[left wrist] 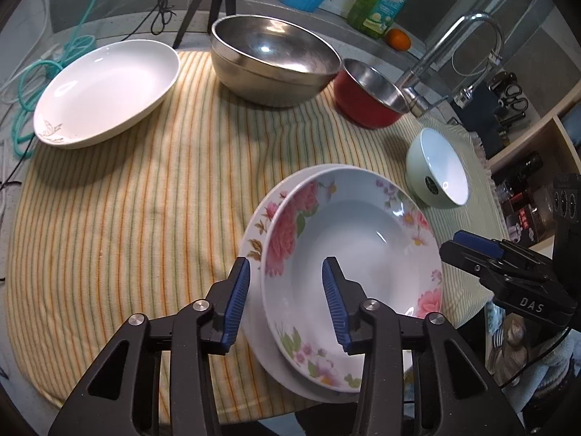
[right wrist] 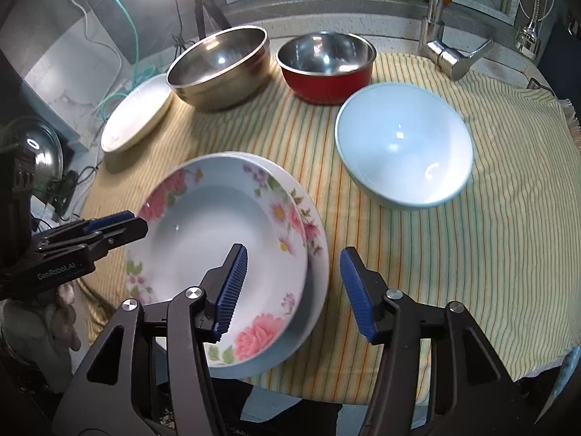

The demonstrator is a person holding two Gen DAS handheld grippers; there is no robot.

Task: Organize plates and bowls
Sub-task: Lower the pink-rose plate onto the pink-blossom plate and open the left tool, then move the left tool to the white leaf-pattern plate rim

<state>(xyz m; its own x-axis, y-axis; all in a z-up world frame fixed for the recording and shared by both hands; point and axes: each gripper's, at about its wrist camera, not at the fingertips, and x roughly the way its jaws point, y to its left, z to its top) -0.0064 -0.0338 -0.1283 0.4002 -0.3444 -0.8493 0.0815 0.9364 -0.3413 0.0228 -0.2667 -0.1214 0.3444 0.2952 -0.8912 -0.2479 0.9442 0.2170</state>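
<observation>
1. The left gripper (left wrist: 287,301) sits at the bottom centre of the left wrist view, its blue pads spread on either side of the near-left rim of the floral plate (left wrist: 359,254); neither pad presses on the rim.
2. The floral plate lies stacked on a second plate (left wrist: 254,232), whose leaf-patterned edge shows to its left, in the lower middle of the frame on the striped cloth (left wrist: 145,189).
3. In the right wrist view, the right gripper (right wrist: 294,290) stands spread at the bottom centre: its left pad is over the floral plate's bowl, its right pad over bare cloth, nothing pinched.
4. A pale blue bowl (right wrist: 403,145) rests centre right, apart from the stack.
5. Along the upper part stand a red bowl (right wrist: 326,69), a steel bowl (right wrist: 218,69) and, at left, a white plate (right wrist: 138,116).
</observation>
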